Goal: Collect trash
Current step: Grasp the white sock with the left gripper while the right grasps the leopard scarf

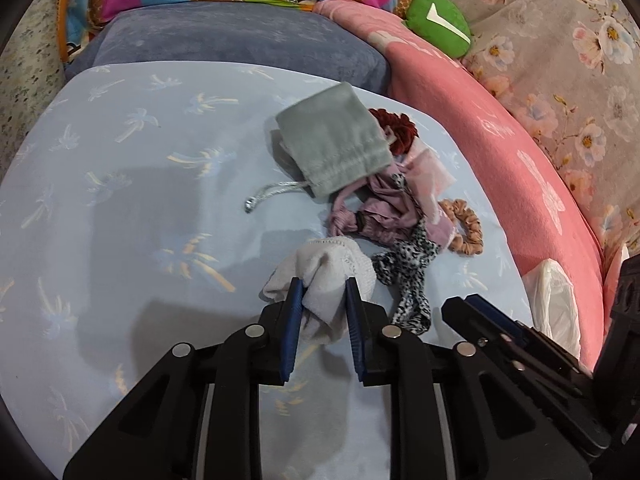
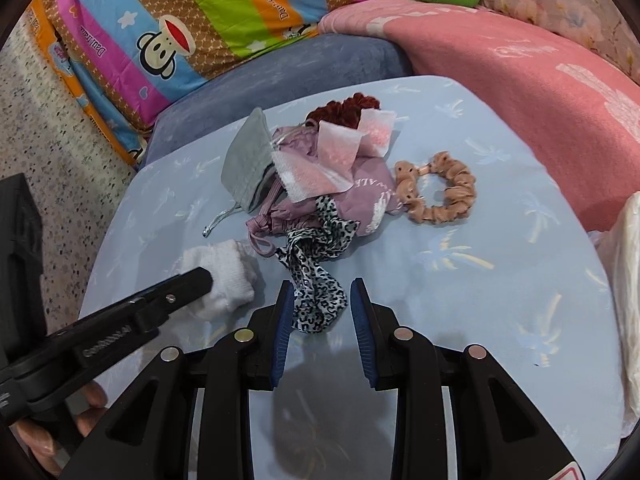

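Observation:
My left gripper (image 1: 322, 286) is shut on a white sock (image 1: 324, 272) on the light blue table (image 1: 120, 200); the sock also shows in the right wrist view (image 2: 228, 276). My right gripper (image 2: 320, 288) is open, its jaws either side of the end of a leopard-print scrunchie (image 2: 316, 288), which also shows in the left wrist view (image 1: 408, 276). Behind lies a pile: a grey pouch (image 1: 336, 140), a mauve pouch (image 2: 368, 188), pink tissue (image 2: 340, 148), a dark red scrunchie (image 2: 344, 106) and a peach scrunchie (image 2: 440, 188).
A white plastic bag (image 1: 556, 304) lies at the table's right edge, also in the right wrist view (image 2: 628, 280). A pink blanket (image 2: 520, 60), blue cushion (image 1: 240, 40), striped cartoon bedding (image 2: 180, 20) and a green pillow (image 1: 438, 20) ring the far side. Speckled floor (image 2: 52, 140) lies left.

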### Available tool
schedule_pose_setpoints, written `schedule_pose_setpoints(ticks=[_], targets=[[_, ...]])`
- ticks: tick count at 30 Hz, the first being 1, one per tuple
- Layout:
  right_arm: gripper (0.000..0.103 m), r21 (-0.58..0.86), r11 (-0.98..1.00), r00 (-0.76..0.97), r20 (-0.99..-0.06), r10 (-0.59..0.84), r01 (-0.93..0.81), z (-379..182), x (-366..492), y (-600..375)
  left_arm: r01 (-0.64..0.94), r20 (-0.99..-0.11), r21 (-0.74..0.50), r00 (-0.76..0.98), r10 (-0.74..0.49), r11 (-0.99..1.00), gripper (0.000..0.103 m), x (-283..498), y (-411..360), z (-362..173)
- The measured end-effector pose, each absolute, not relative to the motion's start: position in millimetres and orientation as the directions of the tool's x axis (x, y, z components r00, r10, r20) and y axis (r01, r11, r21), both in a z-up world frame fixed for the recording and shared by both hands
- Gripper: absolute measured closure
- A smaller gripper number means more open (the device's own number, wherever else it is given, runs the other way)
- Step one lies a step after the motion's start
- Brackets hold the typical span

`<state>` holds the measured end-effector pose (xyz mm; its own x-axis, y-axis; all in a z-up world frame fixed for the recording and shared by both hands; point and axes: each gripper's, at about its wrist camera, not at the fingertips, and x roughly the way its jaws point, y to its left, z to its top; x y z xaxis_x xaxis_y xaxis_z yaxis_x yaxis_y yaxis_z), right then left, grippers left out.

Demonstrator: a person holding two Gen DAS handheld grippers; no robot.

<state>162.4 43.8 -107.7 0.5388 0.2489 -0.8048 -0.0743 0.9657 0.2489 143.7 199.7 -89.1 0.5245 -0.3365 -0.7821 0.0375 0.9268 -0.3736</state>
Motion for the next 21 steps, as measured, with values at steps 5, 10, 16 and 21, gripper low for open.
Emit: schedule_pose_setpoints(ticks=[5, 10, 16, 21], targets=[[0.072, 0.254, 0.964, 0.511, -0.821, 0.255, -0.074, -122.3, 172.0, 54.1, 0.031, -0.787, -0.359, 0.528, -0.32, 0.933, 0.082, 145.7, 202.7, -89.3], [0.078, 0.251, 0.965, 0.482, -0.838, 0.254, -0.072, -136.1, 176.2, 58.0, 0.038, -0.79, -0.347, 0.527, -0.314, 0.937, 0.082, 146.9, 199.9, -89.1], [0.097, 0.25, 0.966, 0.487, -0.836, 0.252, -0.07, -137.3, 166.5, 48.2, 0.049, -0.792, -0.34, 0.524, -0.314, 0.939, 0.082, 144.6, 192.4, -87.7], [0.098, 0.262, 0.964, 0.526, -0.813, 0.249, -0.052, -123.8, 150.4, 32.8, 0.072, -0.786, -0.335, 0.528, -0.321, 0.939, 0.082, 139.7, 181.0, -79.9]])
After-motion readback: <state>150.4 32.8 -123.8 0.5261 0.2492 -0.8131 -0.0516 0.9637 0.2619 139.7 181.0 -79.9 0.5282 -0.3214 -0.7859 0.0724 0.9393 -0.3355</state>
